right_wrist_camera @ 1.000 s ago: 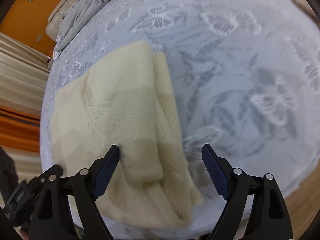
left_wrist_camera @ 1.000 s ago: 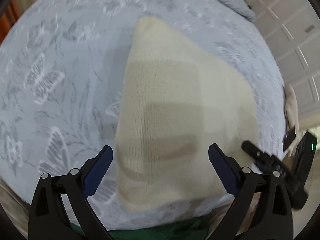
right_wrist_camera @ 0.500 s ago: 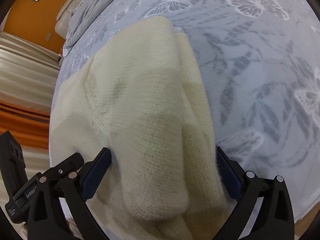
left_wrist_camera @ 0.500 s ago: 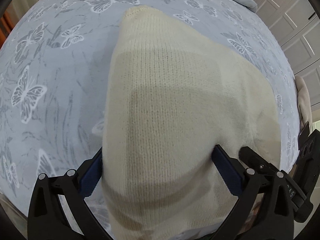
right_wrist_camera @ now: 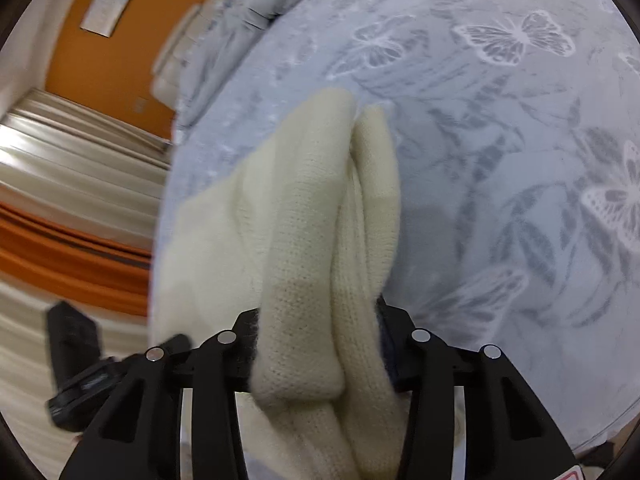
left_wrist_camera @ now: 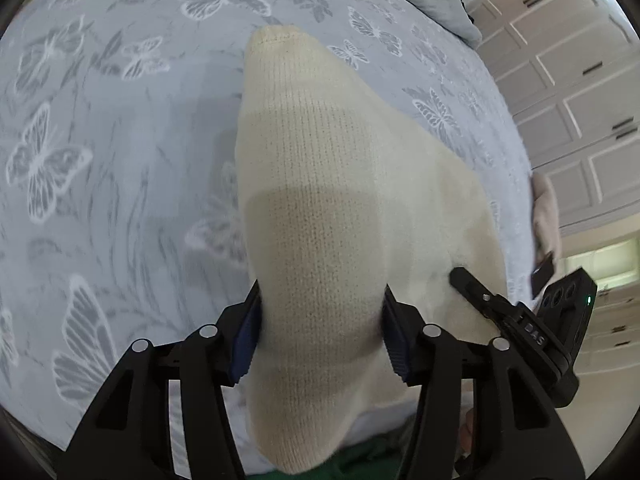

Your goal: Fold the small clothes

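— Sweater (left_wrist_camera: 340,184) lies where?
— On the bed (left_wrist_camera: 120,160), its long axis running away from both claws. Left claw (left_wrist_camera: 320,332) and right claw (right_wrist_camera: 316,344) are each closing on its near edge, knit bunched between the jaws.

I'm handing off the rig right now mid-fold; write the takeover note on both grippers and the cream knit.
Left gripper: jaws closing, pads pressing a bunched near edge of the cream knit garment.
Right gripper: jaws closing on the garment's other near corner, several layers thick.
Garment: rest lies flat on the butterfly bedspread, far end pointing away.
Done: sides look folded in; near edge gripped.
Left: probably lift the near edge, carry it to the far end, release, smooth.
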Demonstrator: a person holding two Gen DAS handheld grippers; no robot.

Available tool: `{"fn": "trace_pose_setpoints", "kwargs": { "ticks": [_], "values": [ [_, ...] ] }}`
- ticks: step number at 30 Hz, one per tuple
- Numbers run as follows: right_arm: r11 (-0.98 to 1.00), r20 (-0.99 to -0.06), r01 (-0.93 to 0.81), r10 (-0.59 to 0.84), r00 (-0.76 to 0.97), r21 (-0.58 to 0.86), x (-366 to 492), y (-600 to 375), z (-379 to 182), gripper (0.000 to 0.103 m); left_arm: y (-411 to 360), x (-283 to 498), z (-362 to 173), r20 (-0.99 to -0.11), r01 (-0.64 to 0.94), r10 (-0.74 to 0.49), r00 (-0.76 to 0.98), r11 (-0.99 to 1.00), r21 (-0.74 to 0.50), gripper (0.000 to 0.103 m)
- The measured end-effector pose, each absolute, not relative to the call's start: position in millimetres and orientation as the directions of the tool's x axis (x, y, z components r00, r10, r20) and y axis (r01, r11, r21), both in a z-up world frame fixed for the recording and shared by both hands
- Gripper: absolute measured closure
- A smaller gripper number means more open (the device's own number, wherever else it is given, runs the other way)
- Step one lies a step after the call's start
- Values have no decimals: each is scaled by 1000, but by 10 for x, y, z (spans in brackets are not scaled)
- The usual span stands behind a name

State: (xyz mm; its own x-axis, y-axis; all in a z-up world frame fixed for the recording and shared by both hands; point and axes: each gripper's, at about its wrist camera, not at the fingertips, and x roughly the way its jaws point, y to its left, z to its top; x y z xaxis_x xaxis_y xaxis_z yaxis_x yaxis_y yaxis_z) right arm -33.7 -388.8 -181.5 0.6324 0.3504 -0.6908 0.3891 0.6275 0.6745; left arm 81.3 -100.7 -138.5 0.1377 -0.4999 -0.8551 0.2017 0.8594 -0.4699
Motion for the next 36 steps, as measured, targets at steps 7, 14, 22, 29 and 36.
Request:
{"fn": "trace_pose_setpoints", "kwargs": {
  "ticks": [7,14,22,29,36],
  "values": [
    [588,-744,490,331,581,644,-366,-3972,-2011,28,-815,716,-1498,-870,126,-468,155,883,-453,22],
    [618,-776,497,339,531,610,-220,-3895,-2190,12,-943,820,-1715,-884,79,-449,134,894,-442,5],
    [618,-740,450,358,569,645,-454,-3810,-1872,63,-1033,714,-1666,-854,60,-516,72,857,-512,42],
    [622,-760,454,414,501,638,-954,-3395,-1761,63,-641,259,-1443,-822,82,-570,17,820,-567,51],
    [658,-832,517,359,423,547,-937,-3254,-1943,46,-375,13,-1760,-824,-33,-566,14,823,-566,27]
  ]
}}
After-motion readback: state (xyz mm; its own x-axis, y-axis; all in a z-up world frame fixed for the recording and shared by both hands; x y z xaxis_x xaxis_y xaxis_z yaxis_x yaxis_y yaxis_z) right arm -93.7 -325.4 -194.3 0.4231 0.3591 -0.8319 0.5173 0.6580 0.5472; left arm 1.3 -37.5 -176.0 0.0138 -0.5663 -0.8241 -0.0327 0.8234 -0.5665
